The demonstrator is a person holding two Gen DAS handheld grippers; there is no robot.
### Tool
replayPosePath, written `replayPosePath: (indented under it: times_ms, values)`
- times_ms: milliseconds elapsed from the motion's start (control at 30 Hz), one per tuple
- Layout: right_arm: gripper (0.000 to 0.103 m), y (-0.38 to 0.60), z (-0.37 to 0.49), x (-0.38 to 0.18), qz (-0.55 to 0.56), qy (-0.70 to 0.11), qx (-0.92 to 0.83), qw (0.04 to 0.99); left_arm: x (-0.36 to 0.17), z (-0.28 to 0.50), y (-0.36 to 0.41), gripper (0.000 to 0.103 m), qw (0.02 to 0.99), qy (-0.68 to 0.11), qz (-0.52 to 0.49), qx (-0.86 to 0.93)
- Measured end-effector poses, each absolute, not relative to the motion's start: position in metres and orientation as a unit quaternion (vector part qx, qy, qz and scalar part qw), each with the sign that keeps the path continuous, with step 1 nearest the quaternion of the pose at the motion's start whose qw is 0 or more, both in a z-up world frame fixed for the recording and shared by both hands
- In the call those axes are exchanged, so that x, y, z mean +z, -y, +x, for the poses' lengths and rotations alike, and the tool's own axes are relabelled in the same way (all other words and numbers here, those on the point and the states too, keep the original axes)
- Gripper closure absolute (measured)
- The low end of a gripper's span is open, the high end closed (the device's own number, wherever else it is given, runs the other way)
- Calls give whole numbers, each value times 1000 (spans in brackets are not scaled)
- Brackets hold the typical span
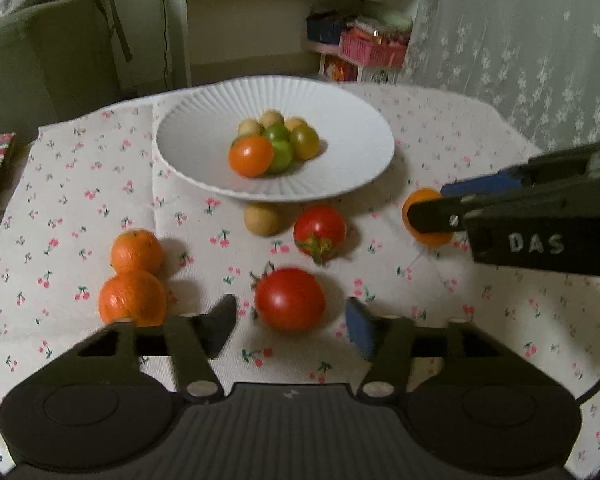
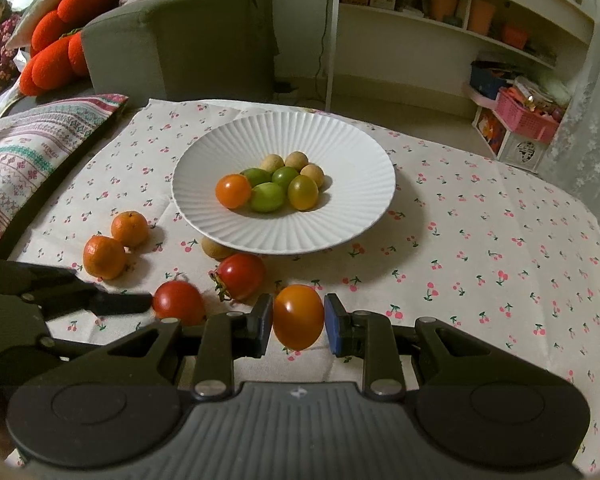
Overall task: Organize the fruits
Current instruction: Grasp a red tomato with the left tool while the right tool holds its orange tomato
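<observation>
In the left wrist view, the left tool (image 1: 290,322) is seen spread wide, its two fingers straddling a round red tomato (image 1: 290,299) that rests on the cherry-printed cloth of the counter (image 1: 480,320). Neither pad is judged to be touching the fruit yet, so the stance reads as a grasp being lined up. Just left of this tool two small orange mandarins (image 1: 134,280) lie touching one another. Ahead of it a second red tomato with a dried calyx (image 1: 320,232) and a small tan round fruit (image 1: 263,219) are found close to the near rim of the white ribbed plate (image 1: 340,120). Small green, yellow, tan and orange fruits are gathered at the plate's centre, which suggests it is the collecting place. Far to the right, the right tool (image 1: 424,210) is seen about an orange-yellow oval tomato (image 1: 430,220).

In the right wrist view, that orange-yellow oval tomato (image 2: 299,316) is shown between the fingers of the right tool (image 2: 298,326). The fingers are drawn in close on both flanks, the left pad apparently touching and a thin gap showing at the right, so a firm pinch cannot be confirmed. The fruit appears to be low over the cloth, the plate (image 2: 340,136) lying straight ahead, well placed for a carry. The left tool (image 2: 140,303) is seen at the left, beside the red tomato (image 2: 179,302).
</observation>
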State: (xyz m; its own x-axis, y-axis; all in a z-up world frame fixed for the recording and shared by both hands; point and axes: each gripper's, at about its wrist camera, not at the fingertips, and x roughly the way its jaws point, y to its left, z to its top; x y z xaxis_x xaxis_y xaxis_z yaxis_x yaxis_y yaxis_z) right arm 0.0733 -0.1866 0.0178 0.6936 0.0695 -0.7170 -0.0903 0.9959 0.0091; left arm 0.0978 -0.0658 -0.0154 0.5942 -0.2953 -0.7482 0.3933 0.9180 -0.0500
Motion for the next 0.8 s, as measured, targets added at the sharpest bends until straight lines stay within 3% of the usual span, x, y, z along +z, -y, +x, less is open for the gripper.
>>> replayPosePath:
  times_ms: [367, 400, 500, 800]
  values:
    - [78, 196, 75, 23, 6, -378, 36, 925, -23, 109, 68, 50, 896, -392, 55, -201]
    - [78, 196, 75, 23, 7, -377, 36, 925, -23, 109, 68, 52, 897, -388, 56, -204]
    - [78, 196, 75, 24, 8, -376, 39, 926, -26, 112, 70, 76, 891, -398, 59, -209]
    - [78, 200, 75, 26, 19, -371, 39, 927, -18, 111, 58, 76, 889, -407, 20, -207]
